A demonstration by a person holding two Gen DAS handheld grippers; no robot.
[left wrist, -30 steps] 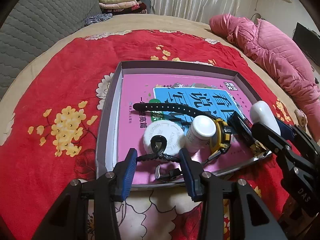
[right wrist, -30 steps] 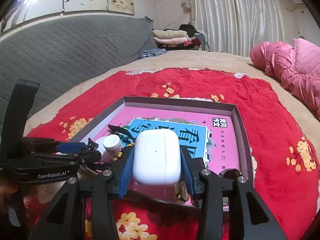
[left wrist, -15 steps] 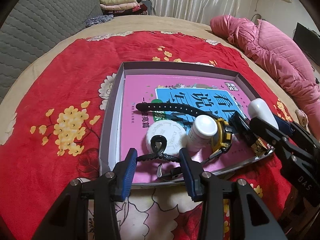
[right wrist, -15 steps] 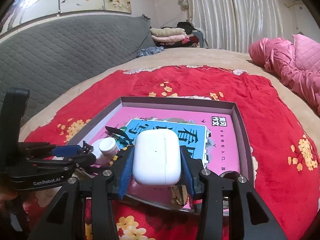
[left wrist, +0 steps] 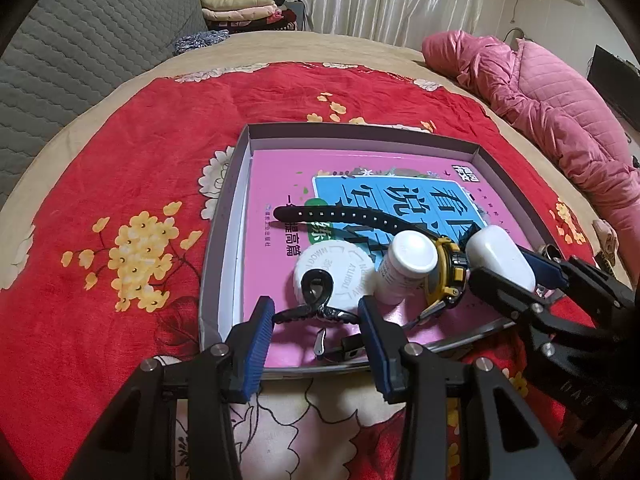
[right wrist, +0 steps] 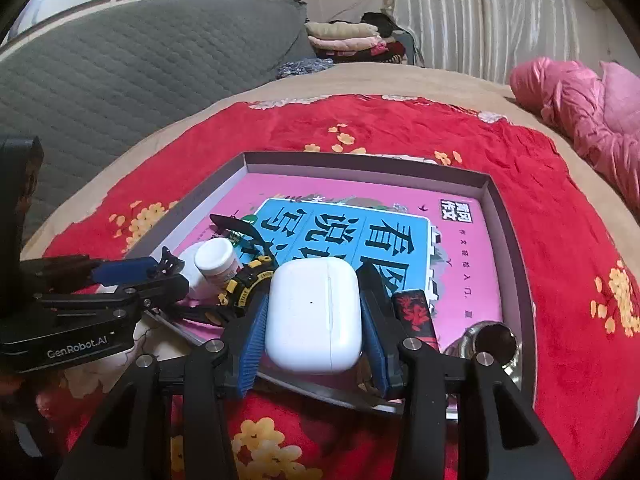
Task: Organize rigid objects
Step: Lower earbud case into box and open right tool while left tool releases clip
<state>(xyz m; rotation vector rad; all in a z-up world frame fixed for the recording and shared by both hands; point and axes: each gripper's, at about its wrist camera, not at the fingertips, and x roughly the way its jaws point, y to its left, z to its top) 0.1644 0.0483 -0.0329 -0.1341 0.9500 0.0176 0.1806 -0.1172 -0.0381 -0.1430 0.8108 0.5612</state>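
A shallow grey tray (left wrist: 224, 240) on the red flowered bedspread holds a pink book (left wrist: 360, 172). On the book lie a black-strapped watch with a yellow case (left wrist: 448, 272), a white pill bottle (left wrist: 408, 264) and a white round jar lid (left wrist: 348, 276). My left gripper (left wrist: 316, 320) hangs over the tray's near edge, shut on a black claw clip (left wrist: 316, 296) that spans its blue pads. My right gripper (right wrist: 314, 312) is shut on a white earbuds case (right wrist: 314, 316), held over the tray's near side just right of the watch (right wrist: 248, 280).
A red-and-black lighter-like stick (right wrist: 414, 312) and a shiny metal piece (right wrist: 492, 340) lie in the tray's near right corner. A small metal clipper (left wrist: 320, 344) lies under the left gripper. A pink quilted jacket (left wrist: 560, 112) lies at the right, a grey headboard (right wrist: 140, 72) at the left.
The right gripper has tipped and edged forward with the earbuds case, bringing it closer to the watch. The left gripper and its clip have stayed put.
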